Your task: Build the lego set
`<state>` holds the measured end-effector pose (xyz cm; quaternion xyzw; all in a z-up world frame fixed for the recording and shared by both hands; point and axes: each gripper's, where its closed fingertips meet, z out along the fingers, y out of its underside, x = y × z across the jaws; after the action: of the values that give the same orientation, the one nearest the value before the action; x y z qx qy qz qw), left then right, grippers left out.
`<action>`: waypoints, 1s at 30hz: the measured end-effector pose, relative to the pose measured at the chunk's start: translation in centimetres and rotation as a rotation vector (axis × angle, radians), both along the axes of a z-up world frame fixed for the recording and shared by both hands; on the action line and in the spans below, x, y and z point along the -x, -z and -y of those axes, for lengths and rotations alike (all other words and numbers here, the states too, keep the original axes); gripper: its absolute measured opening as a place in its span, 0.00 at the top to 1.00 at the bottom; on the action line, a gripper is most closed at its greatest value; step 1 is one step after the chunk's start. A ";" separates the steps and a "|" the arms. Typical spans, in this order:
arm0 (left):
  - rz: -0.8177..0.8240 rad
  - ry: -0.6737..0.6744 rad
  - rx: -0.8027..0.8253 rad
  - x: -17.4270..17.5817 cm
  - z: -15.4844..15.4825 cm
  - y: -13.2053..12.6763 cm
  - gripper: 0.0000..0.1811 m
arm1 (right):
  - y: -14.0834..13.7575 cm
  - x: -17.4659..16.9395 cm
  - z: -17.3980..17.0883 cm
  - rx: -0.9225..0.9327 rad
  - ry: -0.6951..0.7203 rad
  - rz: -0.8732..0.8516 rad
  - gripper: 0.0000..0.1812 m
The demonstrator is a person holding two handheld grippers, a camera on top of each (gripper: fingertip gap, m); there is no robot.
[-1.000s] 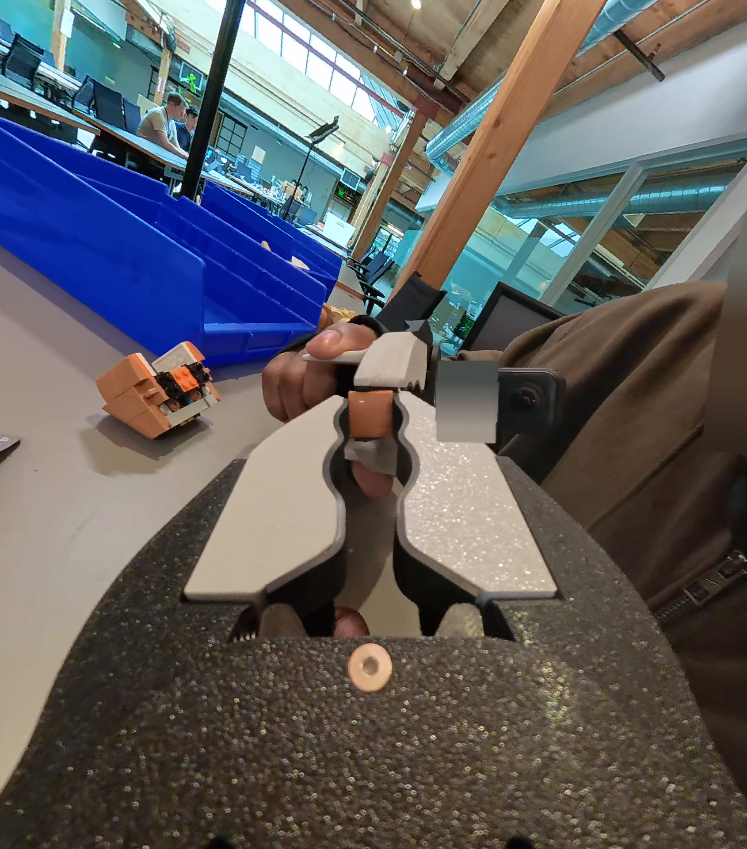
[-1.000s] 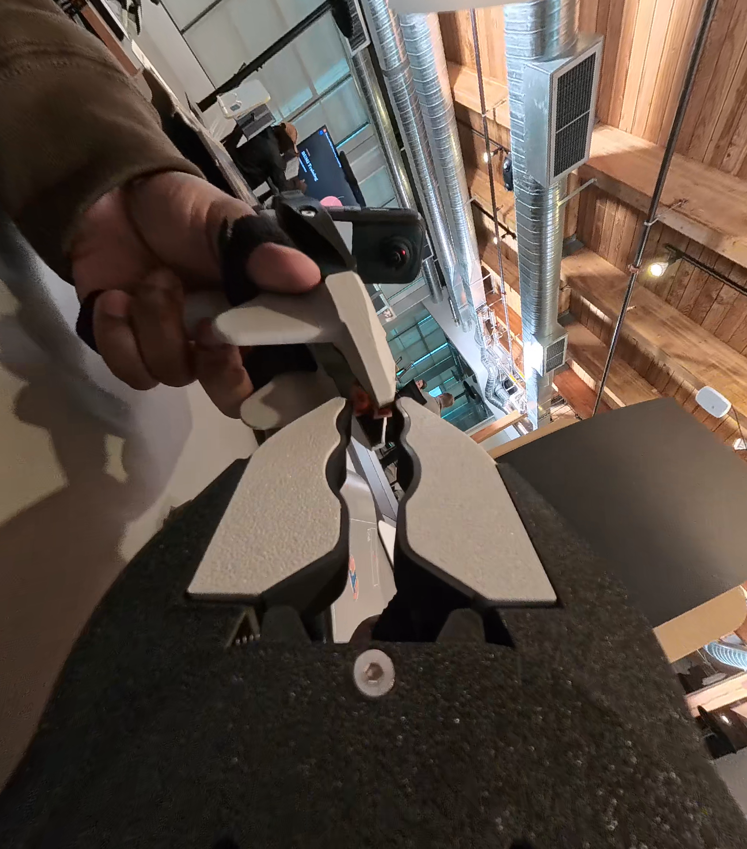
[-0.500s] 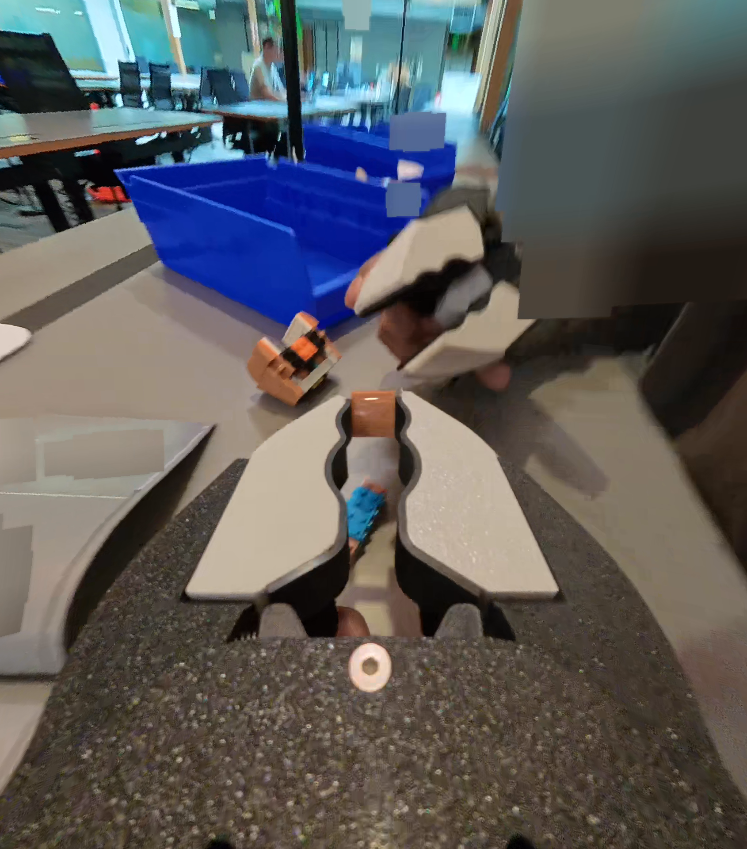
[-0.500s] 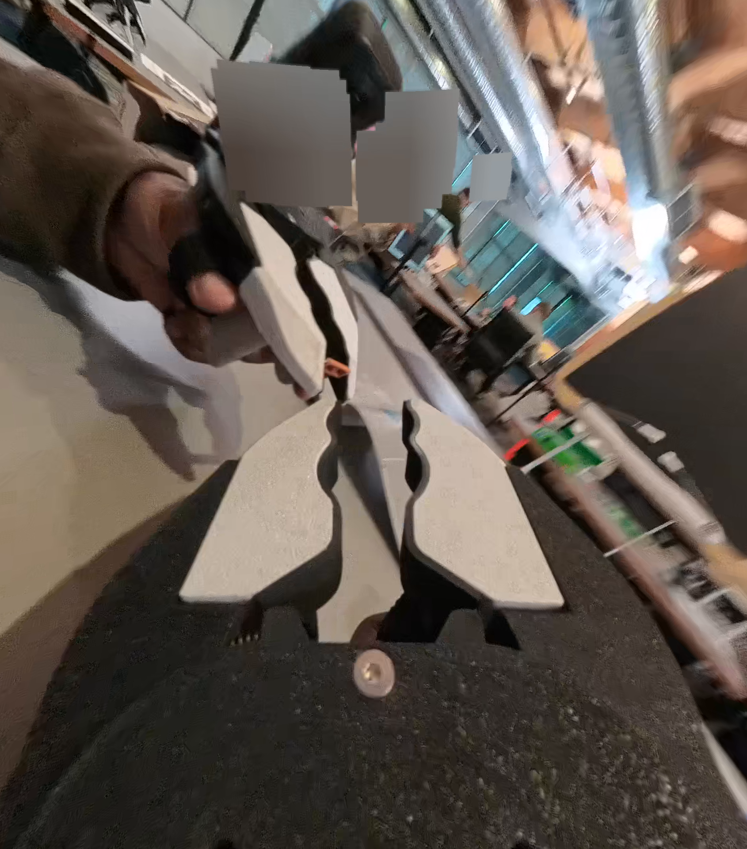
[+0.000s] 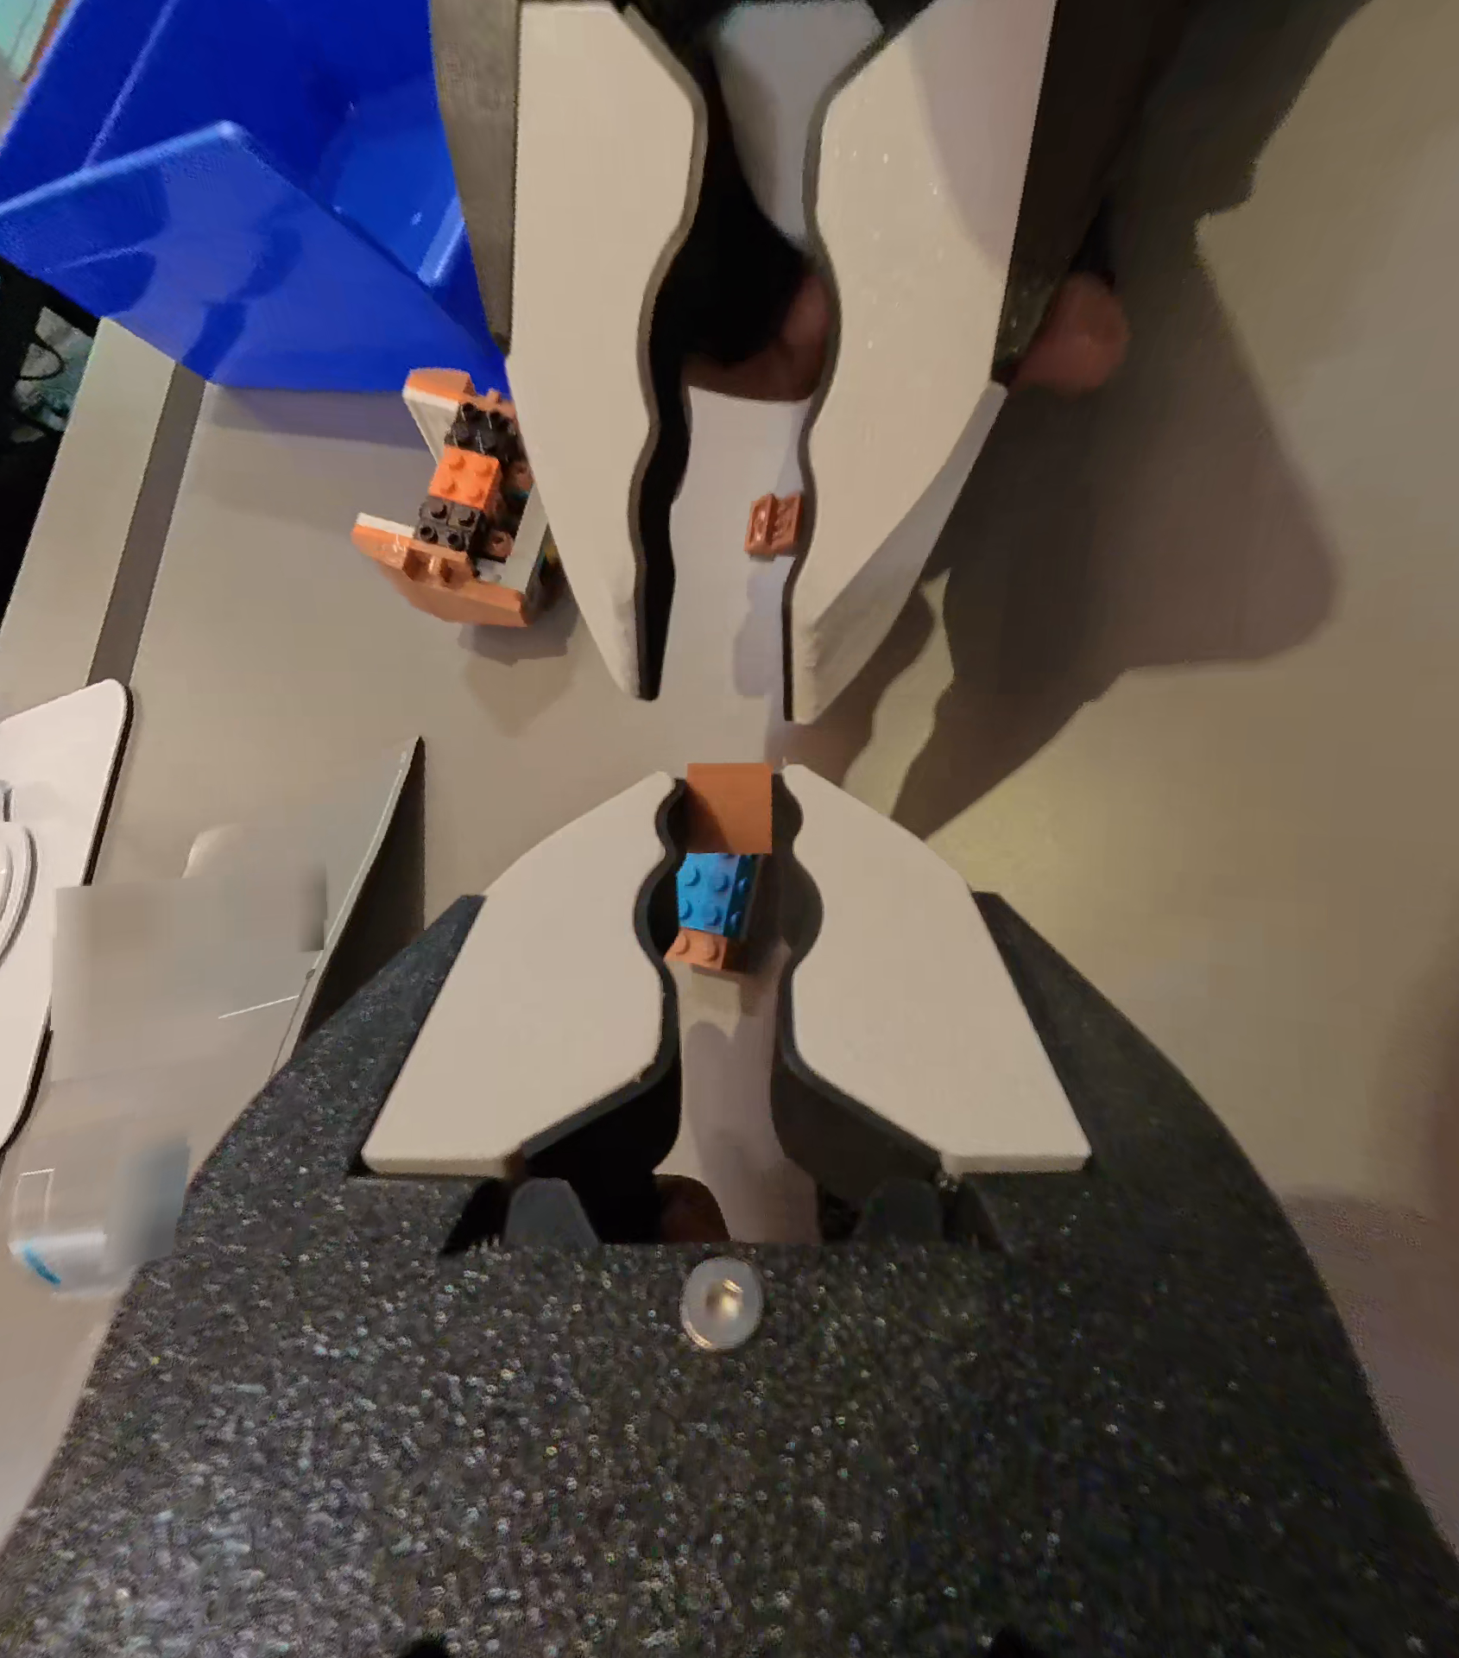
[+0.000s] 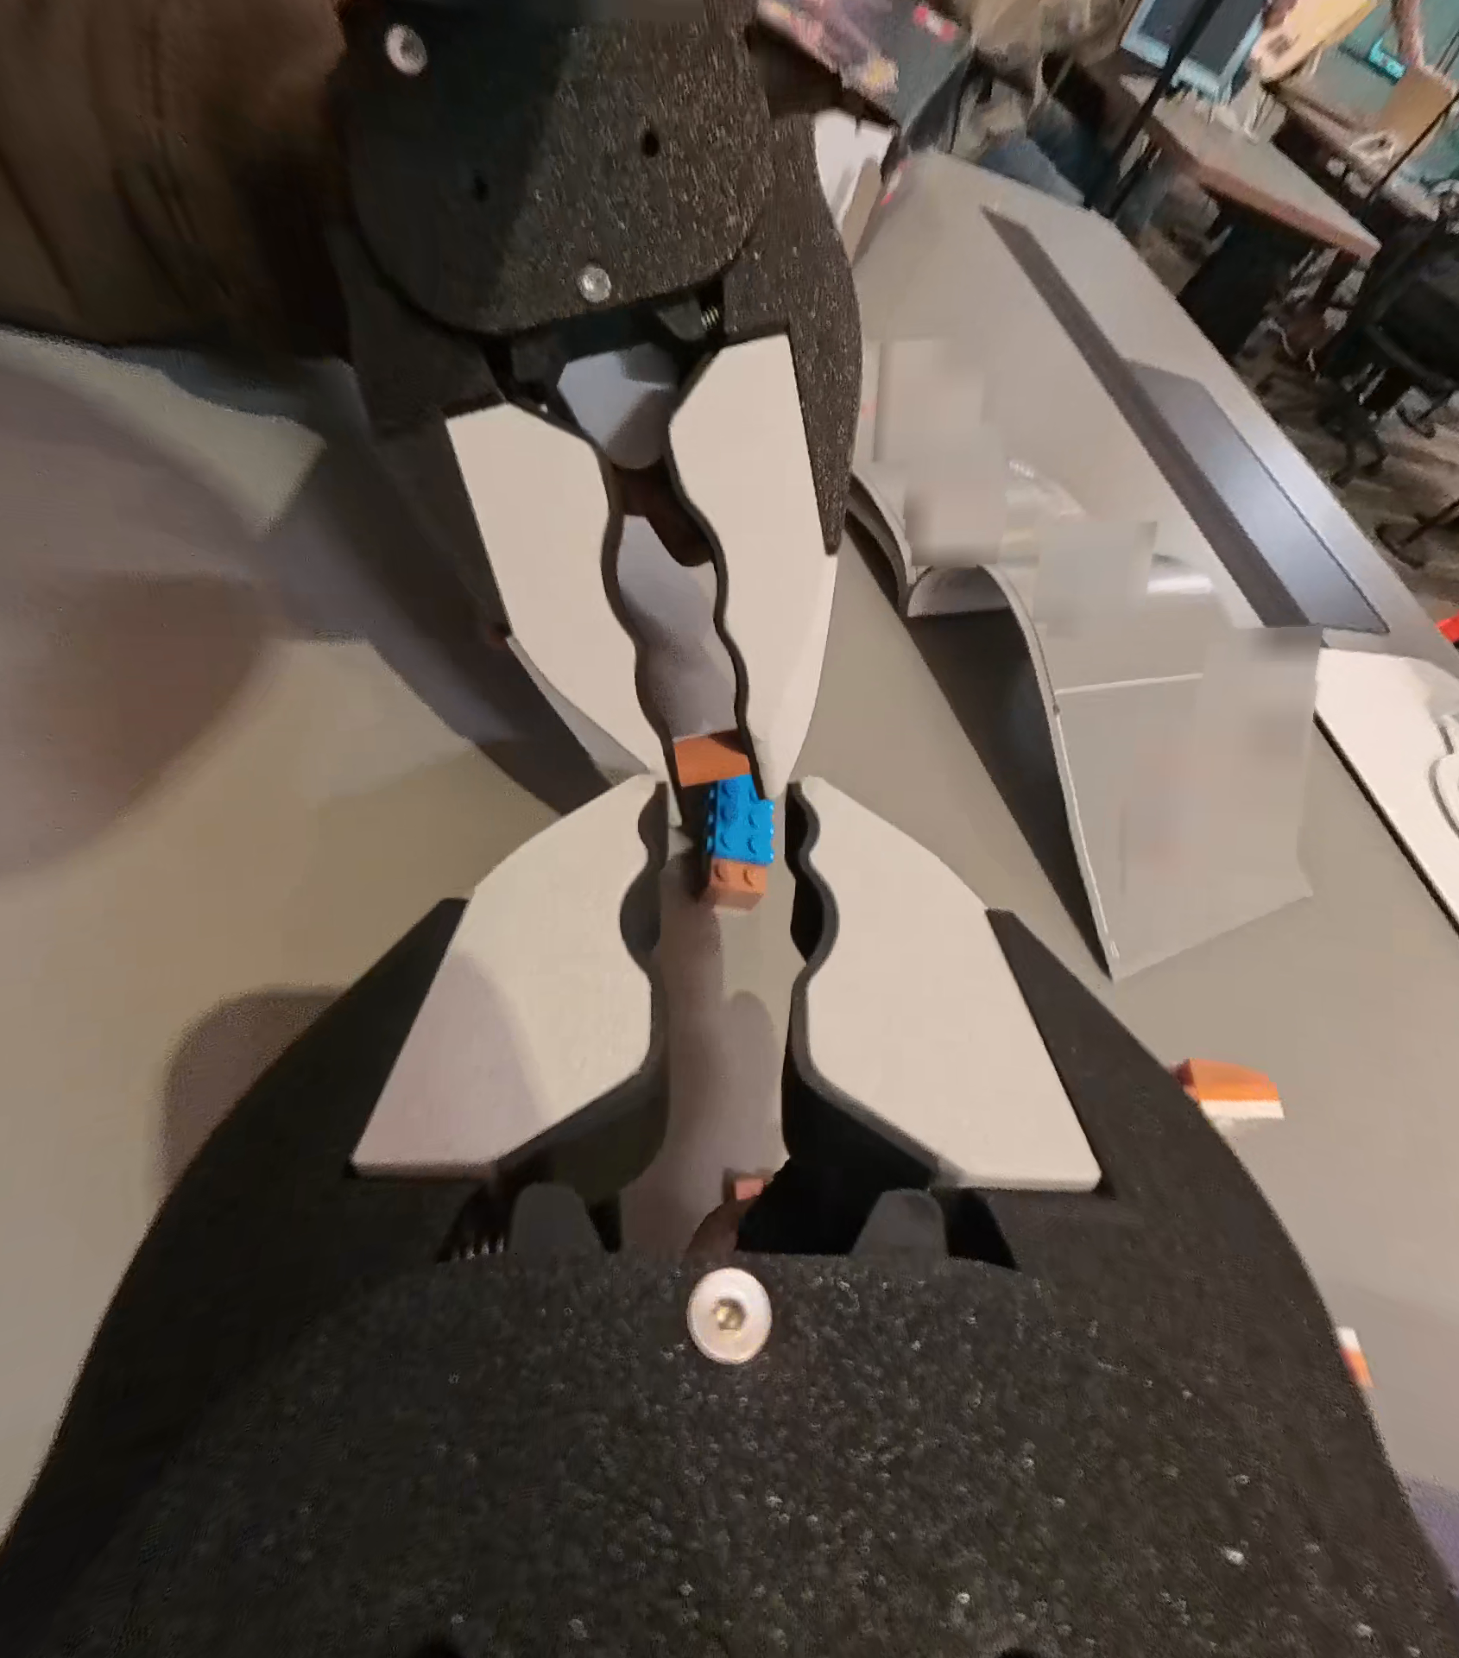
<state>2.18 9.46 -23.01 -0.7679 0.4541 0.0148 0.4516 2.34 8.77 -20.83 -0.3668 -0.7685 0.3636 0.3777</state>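
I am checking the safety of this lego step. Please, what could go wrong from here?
1. The left gripper pinches the brown-and-blue brick stack only by its brown end; a push from the open right gripper could tilt or drop it.
2. The small brown plate lies loose on the table below the right gripper and could be knocked away.

Both wrist views look steeply down at grey table, close, facing each other; shared: brown-and-blue brick stack.

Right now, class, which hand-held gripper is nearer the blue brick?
Left. The left hand-held gripper clamps the brown piece bearing the blue brick; the right hand-held gripper faces it, open.
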 end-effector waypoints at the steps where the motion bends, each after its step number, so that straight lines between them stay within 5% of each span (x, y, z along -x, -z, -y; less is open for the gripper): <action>1: -0.015 -0.003 0.007 0.1 -0.2 0.3 0.90 | 0.4 0.0 -0.3 -0.003 0.015 0.023 0.86; 9: -0.142 0.037 0.099 0.5 -1.1 1.4 0.90 | 3.0 -0.6 -1.4 -0.016 0.064 0.184 0.87; 30: 0.095 0.030 0.295 1.9 0.1 1.7 0.80 | 3.7 -1.0 -4.6 -0.092 0.074 0.254 0.86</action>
<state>0.29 9.37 -24.74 -0.8187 0.4410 -0.0953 0.3552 3.32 13.37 -24.54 -0.4203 -0.8118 0.2645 0.3071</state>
